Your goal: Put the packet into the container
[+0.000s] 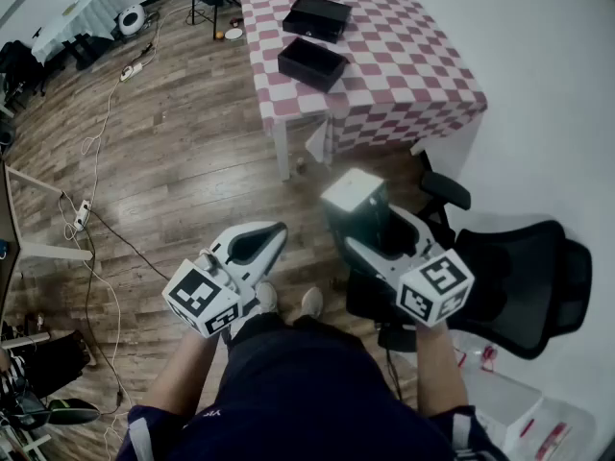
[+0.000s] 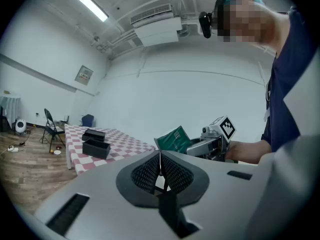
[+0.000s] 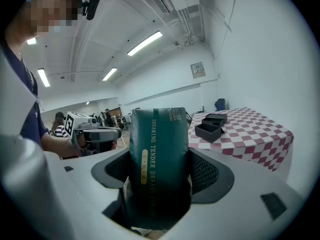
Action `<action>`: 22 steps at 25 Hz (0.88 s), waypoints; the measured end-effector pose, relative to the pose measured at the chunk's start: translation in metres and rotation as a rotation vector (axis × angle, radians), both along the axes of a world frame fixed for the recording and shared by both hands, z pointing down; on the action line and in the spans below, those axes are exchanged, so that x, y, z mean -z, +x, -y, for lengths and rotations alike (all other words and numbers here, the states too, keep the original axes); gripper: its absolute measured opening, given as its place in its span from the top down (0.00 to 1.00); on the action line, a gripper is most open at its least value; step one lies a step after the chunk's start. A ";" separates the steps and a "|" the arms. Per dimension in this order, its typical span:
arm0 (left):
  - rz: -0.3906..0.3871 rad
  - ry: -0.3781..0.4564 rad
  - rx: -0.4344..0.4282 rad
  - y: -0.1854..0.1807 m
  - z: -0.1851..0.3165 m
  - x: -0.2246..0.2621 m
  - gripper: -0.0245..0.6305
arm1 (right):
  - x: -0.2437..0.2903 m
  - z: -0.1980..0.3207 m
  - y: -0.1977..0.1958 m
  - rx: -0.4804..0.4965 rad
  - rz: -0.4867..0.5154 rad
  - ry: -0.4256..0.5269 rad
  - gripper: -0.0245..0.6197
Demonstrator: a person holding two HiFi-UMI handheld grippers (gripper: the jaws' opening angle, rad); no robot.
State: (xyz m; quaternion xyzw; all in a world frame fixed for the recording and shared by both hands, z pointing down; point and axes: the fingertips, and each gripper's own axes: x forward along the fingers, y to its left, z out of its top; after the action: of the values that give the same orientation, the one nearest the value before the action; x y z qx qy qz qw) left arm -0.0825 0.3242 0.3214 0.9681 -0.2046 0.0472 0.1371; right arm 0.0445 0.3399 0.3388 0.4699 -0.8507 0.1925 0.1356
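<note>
A dark green packet (image 3: 159,154) stands upright between the pads of my right gripper (image 3: 159,176), which is shut on it with the jaws held wide. In the head view the packet's pale end (image 1: 354,192) sticks out of the right gripper (image 1: 363,214). My left gripper (image 1: 272,236) is shut and holds nothing, its pads meeting (image 2: 160,166). From the left gripper view, the packet (image 2: 172,139) shows in the right gripper (image 2: 212,143). Two black open containers (image 1: 312,63) (image 1: 318,17) sit on the checked table (image 1: 413,75), far ahead of both grippers.
A black office chair (image 1: 519,286) stands close at my right. A clear plastic box (image 1: 509,401) lies on the floor at the lower right. Cables (image 1: 91,209) run over the wood floor at the left. A folding chair (image 2: 50,126) stands beyond the table.
</note>
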 end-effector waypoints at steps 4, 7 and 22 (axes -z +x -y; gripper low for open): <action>0.001 -0.004 0.005 0.000 0.001 -0.001 0.92 | -0.003 0.001 0.002 -0.011 0.011 -0.012 0.39; 0.006 -0.011 0.010 0.003 0.003 -0.004 0.92 | -0.006 0.004 0.008 -0.021 0.020 -0.024 0.39; 0.063 0.015 0.054 0.038 0.004 -0.005 0.92 | -0.027 0.009 0.059 0.009 0.069 -0.049 0.39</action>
State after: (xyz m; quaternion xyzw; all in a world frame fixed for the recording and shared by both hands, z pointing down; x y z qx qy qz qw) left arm -0.0441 0.3198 0.3260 0.9612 -0.2354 0.0723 0.1245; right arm 0.1040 0.3307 0.3659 0.4557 -0.8520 0.2289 0.1187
